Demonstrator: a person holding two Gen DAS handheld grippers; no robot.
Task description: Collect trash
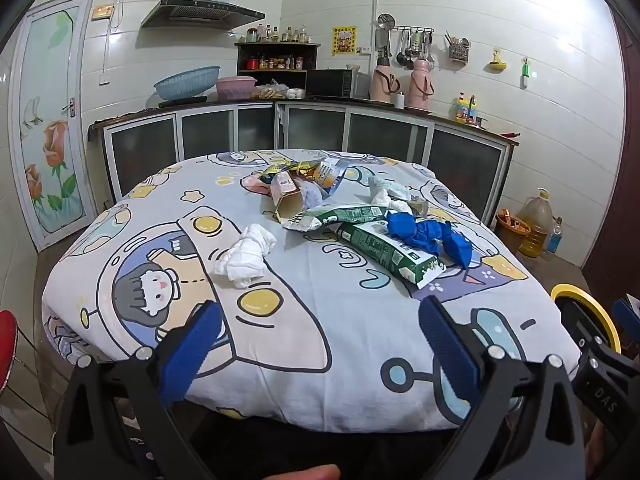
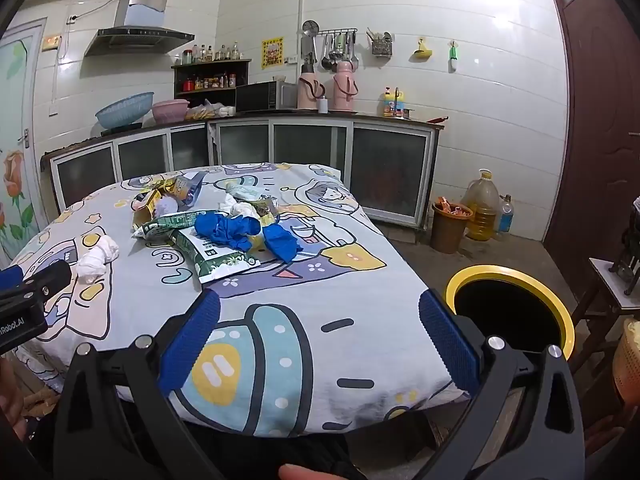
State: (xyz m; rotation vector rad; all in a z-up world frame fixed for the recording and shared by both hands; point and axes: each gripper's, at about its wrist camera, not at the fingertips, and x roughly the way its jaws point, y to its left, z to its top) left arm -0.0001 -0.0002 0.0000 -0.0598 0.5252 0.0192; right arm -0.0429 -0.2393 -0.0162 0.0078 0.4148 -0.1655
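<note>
**Both grippers hung wide open over the near edge of the table, trash untouched**

The left gripper point(image 1: 320, 340) was held above the near edge of a table point(image 1: 304, 344) covered in a cartoon-print cloth, its 2 blue-padded fingers point(image 1: 192, 352) spread wide with nothing between them. The right gripper point(image 2: 320, 340) hung the same way over the table's near right corner, jaws fully apart and empty.

The trash lay in a loose pile toward the far middle of the table, well apart from both grippers. A crumpled white tissue point(image 1: 244, 254) sat alone on the left side of the pile. A long green-and-white wrapper point(image 1: 390, 252) lay flat nearest the grippers, with a second green wrapper point(image 1: 336, 216) just behind it. Crumpled blue gloves point(image 1: 430, 234) rested against and partly on the long wrapper. Behind them stood a tan carton point(image 1: 286, 196) with its open end facing forward, gold foil wrappers point(image 1: 292, 170), and more white tissue point(image 1: 386, 196).

A yellow-rimmed bin point(image 2: 510, 308) with a dark inside stood on the floor just beside the table's near right corner, close to the right gripper.
</note>
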